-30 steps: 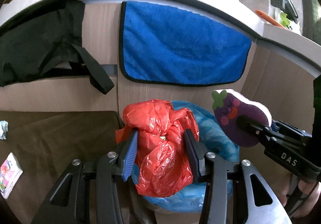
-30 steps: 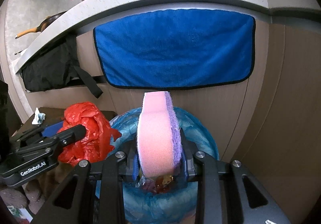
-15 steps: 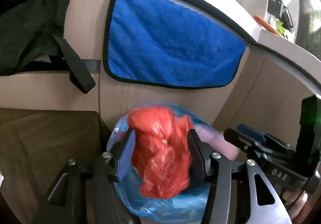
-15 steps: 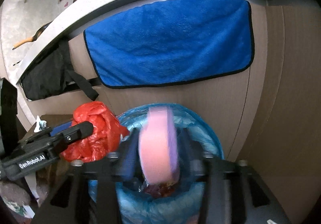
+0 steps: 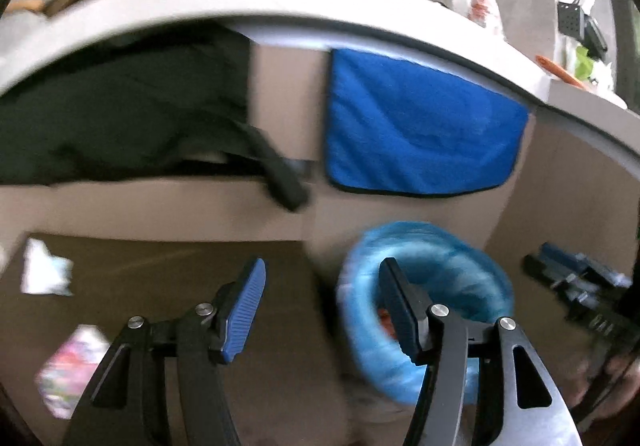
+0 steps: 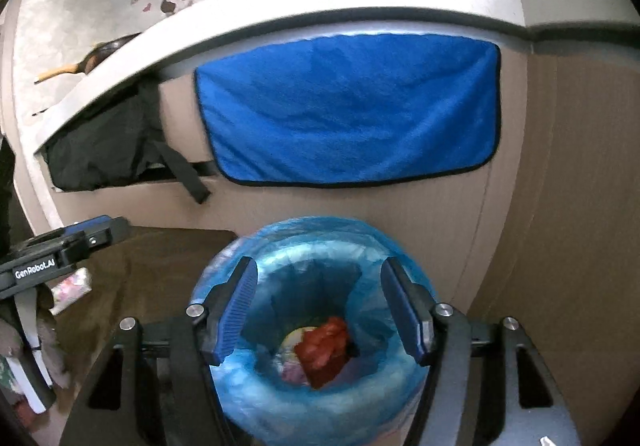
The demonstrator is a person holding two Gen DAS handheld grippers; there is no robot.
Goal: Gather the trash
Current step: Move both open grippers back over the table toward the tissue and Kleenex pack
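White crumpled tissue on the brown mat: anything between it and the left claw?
Nothing visible. The left claw, jaws opening and empty, has bare brown mat between it and the white crumpled tissue, which lies far left, apart from the colourful packet.

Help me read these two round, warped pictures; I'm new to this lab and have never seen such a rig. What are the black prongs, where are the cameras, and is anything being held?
There is no robot here. A person holds a two-finger gripper in each hand, and a fisheye camera on each one looks forward along its fingers, which bends the view. One picture comes from the left gripper, the other from the right gripper. Both are empty, with jaws opening. The right one hangs over a bin lined with a blue bag; a red bag and other trash lie inside. Beside the bin, a brown mat holds a white scrap and a colourful packet, likely trash not yet collected. Behind hangs a blue towel.
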